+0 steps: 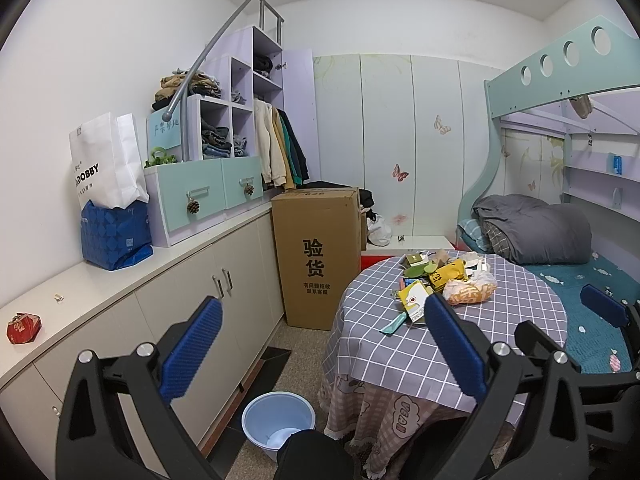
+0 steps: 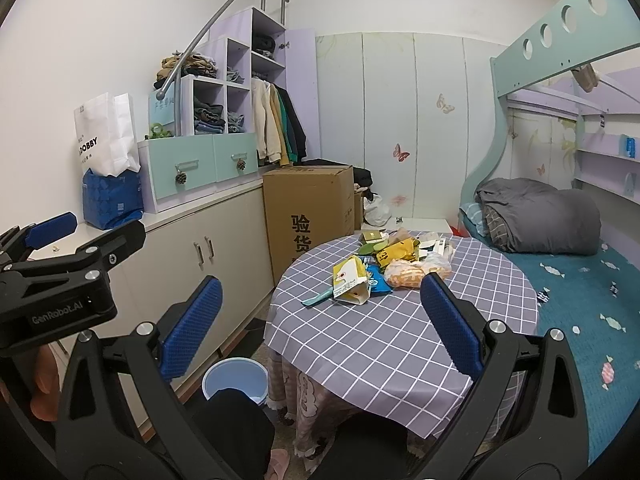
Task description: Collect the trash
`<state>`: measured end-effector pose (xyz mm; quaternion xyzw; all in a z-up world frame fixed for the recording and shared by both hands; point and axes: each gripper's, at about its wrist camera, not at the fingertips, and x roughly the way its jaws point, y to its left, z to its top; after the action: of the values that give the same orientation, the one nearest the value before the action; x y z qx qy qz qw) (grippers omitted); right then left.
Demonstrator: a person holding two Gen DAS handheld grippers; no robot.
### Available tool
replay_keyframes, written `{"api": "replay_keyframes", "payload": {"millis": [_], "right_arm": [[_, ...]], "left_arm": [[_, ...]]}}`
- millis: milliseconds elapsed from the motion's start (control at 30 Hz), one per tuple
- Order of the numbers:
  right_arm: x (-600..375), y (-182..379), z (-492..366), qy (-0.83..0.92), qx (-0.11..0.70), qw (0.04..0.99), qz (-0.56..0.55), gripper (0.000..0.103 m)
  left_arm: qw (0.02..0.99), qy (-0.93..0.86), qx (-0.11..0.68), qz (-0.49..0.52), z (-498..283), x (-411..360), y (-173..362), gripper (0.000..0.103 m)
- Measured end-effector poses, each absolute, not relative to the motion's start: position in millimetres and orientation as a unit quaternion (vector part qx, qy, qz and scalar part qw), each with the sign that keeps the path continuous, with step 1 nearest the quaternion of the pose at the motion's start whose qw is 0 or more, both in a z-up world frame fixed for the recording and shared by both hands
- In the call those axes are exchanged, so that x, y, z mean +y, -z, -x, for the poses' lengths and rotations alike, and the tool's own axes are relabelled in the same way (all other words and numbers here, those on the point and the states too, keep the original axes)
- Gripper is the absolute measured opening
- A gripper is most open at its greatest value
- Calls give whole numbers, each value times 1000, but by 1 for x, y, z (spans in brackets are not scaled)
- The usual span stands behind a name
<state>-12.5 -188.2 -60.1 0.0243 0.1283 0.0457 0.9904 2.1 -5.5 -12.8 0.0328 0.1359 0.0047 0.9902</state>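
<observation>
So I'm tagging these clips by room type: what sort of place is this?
Most likely a bedroom in a home. A pale green bunk bed holds a folded grey quilt, jackets hang in the open lilac wardrobe, and a round table with a grey checked cloth carries snack wrappers.

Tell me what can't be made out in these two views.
- Blue bin: its bottom is partly hidden by a dark shape in both views.
- Trash pile: the rear wrappers are overlapped, and the print is too small to read.
- Table: its legs are covered by the cloth.
</observation>
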Motion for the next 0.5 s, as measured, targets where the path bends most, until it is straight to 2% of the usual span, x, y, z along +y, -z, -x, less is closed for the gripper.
{"api": "replay_keyframes", "payload": {"millis": [500], "right_arm": [[-187, 61, 11, -48, 130, 990, -25, 97]], "left_arm": [[990, -4, 137, -34, -3, -7, 13, 99]]}}
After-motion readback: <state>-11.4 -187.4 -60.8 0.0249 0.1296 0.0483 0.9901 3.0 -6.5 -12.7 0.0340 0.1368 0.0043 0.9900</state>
